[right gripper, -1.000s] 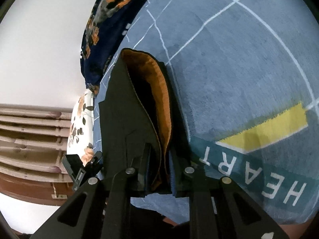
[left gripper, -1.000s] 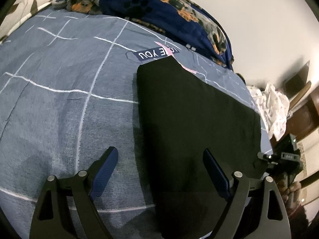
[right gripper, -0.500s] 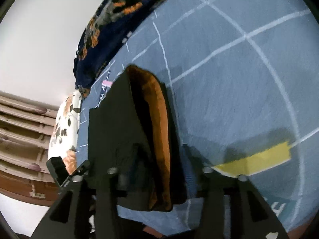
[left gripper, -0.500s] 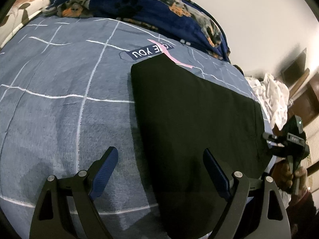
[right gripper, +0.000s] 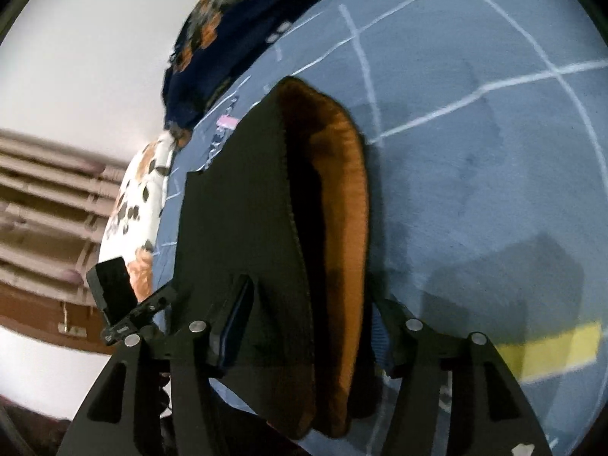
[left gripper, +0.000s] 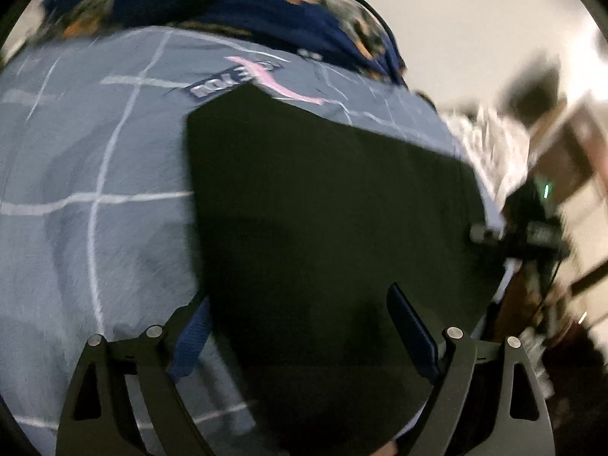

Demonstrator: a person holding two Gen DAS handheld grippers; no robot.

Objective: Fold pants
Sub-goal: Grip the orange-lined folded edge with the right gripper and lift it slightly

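The black pants (left gripper: 323, 209) lie folded flat on the blue-grey bed cover (left gripper: 95, 152). My left gripper (left gripper: 298, 300) is open just above their near left edge, one finger over the cover and one over the cloth. In the right wrist view the pants (right gripper: 235, 197) show their orange-lined waist opening (right gripper: 342, 174). My right gripper (right gripper: 311, 296) straddles that end with its jaws opening. The cloth lies between the fingers and the pads stand off it. The right gripper's body (left gripper: 532, 228) also shows past the pants' far right edge.
A dark blue blanket with orange prints (left gripper: 228, 0) is bunched along the bed's far side by the wall. A white floral pillow (right gripper: 136, 197) lies at one corner. A heap of white cloth (left gripper: 490, 144) and furniture stand beyond the bed's edge.
My right gripper was shut on the pants' waist a second ago; its jaws have spread and let the cloth go. My left gripper has slid sideways further over the pants' edge, still open.
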